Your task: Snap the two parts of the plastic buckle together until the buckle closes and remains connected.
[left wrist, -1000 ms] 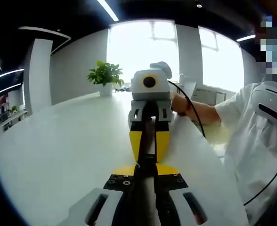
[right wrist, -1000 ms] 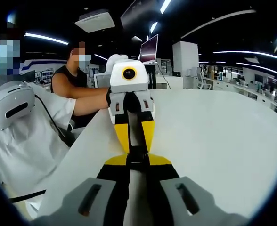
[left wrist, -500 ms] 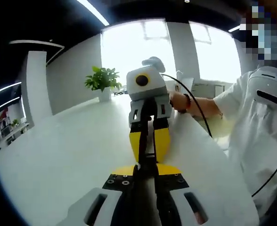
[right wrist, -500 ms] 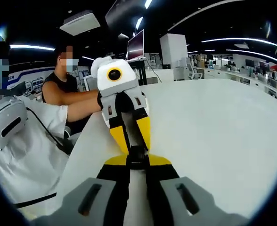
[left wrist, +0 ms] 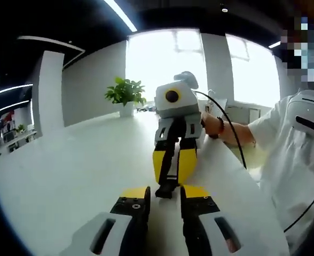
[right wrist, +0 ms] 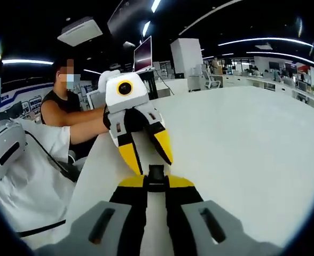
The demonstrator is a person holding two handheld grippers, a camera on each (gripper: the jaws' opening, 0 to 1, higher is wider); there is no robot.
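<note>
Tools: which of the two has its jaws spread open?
The left tool: its yellow jaws stand apart, while the right tool is shut on the black buckle.

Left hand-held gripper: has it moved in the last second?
Yes. In the right gripper view the left hand-held gripper has spread its yellow jaws apart and let go of the black buckle, which the right hand-held gripper keeps clamped.

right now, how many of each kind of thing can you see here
grippers: 2 (left gripper, right gripper)
buckle: 1, black, in the right gripper's jaws
table: 1
potted plant: 1
monitor: 1
people: 2 (white top, black top)
total: 8
</note>
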